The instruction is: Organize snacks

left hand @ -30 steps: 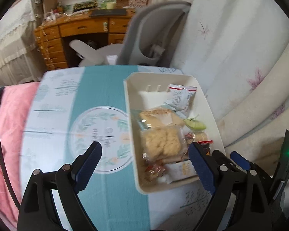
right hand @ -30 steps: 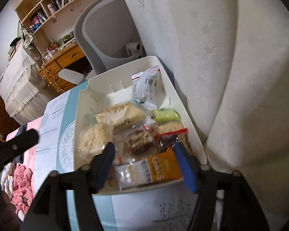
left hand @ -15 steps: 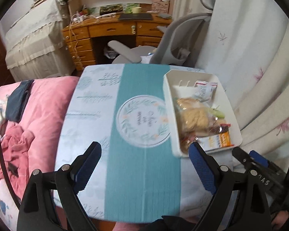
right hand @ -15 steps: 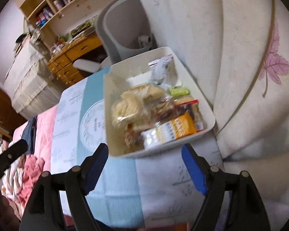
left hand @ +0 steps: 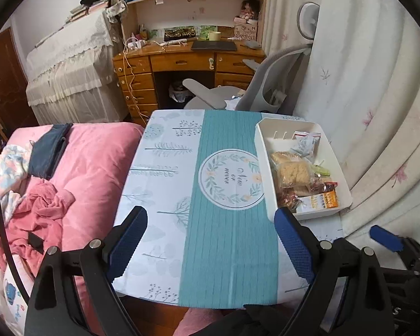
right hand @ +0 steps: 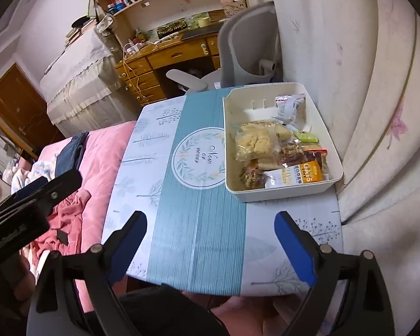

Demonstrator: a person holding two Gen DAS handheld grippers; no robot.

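Note:
A white bin (left hand: 266,151) (right hand: 282,194) stands at the right side of the small table (left hand: 224,252) (right hand: 198,224). Several wrapped snacks lie in it, among them an orange oat bar (left hand: 320,200) (right hand: 296,175), a pale biscuit pack (left hand: 292,170) (right hand: 254,141) and a white-and-red packet (left hand: 306,141) (right hand: 289,106). My left gripper (left hand: 210,238) hangs open above the table's near part, empty. My right gripper (right hand: 210,236) hovers over the near edge, its jaws opening, nothing between them. Each gripper shows at the edge of the other's view.
A pink quilt with crumpled clothes (left hand: 70,173) lies left of the table. Pale curtains (left hand: 378,112) hang close on the right. A grey office chair (left hand: 266,84) and a wooden desk (left hand: 187,61) stand beyond the far edge.
Both grippers have pulled back and up from the bin, so the whole table now shows. The right gripper's jaws have spread apart and left the snacks in the bin.

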